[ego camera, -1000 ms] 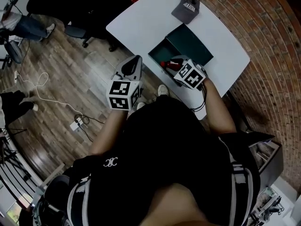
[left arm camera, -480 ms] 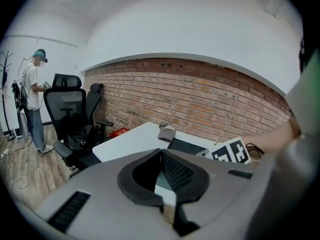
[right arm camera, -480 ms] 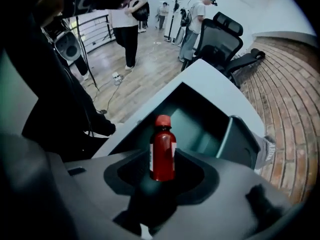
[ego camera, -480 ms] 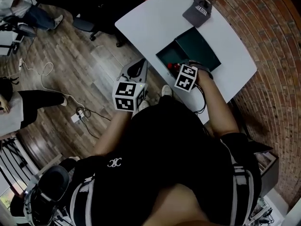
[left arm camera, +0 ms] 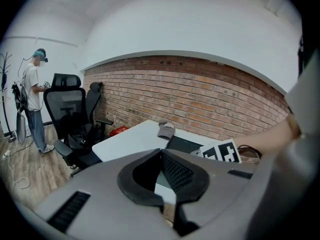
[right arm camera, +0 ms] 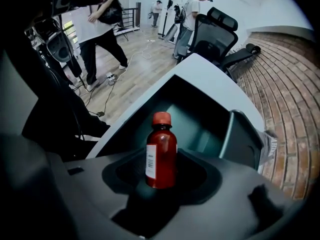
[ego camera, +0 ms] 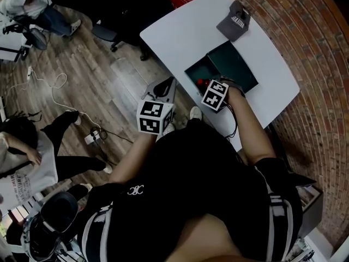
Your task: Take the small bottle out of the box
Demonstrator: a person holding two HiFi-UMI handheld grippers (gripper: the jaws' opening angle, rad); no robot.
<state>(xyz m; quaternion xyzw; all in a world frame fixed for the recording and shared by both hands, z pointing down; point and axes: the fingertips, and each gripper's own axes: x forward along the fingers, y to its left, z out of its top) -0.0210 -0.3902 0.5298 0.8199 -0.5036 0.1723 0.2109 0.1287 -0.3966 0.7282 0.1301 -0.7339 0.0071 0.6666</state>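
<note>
Right hand-held gripper (right arm camera: pixel 161 176) jaws spread and opening, small bottle (right arm camera: pixel 161 153) upright between them, gaps on both sides, pads not pressing it. Bottle is red with a red cap and a white label on its left side; its base is hidden behind the jaws, so can't tell if it stands on the counter (ego camera: pixel 180 34) or inside the box (right arm camera: pixel 200 116). Box is teal, open, empty interior right behind the bottle, lid (right arm camera: pixel 240 134) standing up at the right. Head view: right hand-held gripper (ego camera: pixel 206 86) at the box's near edge, bottle (ego camera: pixel 200 83) a red spot there, box (ego camera: pixel 195 70) near the white counter's front edge, lid (ego camera: pixel 235 67) laid back toward the brick wall (ego camera: pixel 305 31). Grey cap (ego camera: pixel 234 22) on the counter beyond the box, apart from it. Left hand-held gripper (left arm camera: pixel 160 154) jaws pressed together at the tips, nothing between them; in head view it (ego camera: pixel 165 86) hangs off the counter over the wood floor (ego camera: pixel 82 75), beside the counter's edge.
</note>
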